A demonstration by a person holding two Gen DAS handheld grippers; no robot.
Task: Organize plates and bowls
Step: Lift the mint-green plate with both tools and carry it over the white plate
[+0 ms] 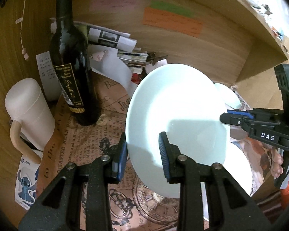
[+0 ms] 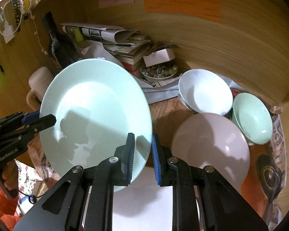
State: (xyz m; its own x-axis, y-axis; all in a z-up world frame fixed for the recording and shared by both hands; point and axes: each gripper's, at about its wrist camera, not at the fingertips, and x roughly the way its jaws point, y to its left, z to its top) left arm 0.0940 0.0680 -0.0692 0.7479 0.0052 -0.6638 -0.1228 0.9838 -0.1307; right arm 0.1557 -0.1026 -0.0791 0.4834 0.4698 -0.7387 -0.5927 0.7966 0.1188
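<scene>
Pale mint round ceramic plate [image 2: 95, 113] held tilted above the counter [image 2: 163, 113], rim pinched by left tool [image 2: 39, 118] and right tool [image 2: 143, 160], dark wine bottle [image 1: 73, 65] behind, white bowl [image 2: 205, 91], green bowl [image 2: 252, 117] and pink bowl [image 2: 210, 142] crowded at the counter's right edge.

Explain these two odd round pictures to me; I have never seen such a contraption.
There is no robot here. A person holds a two-finger clamp in each hand, and each clamp has a wide-angle camera looking along its fingers. One picture comes from the left gripper, the other from the right gripper. Both pinch the rim of one pale mint-green round plate, held tilted. On the newspaper-print cloth stand a dark glass wine bottle, a white ceramic bowl, a green ceramic bowl and a pale pink dish.
</scene>
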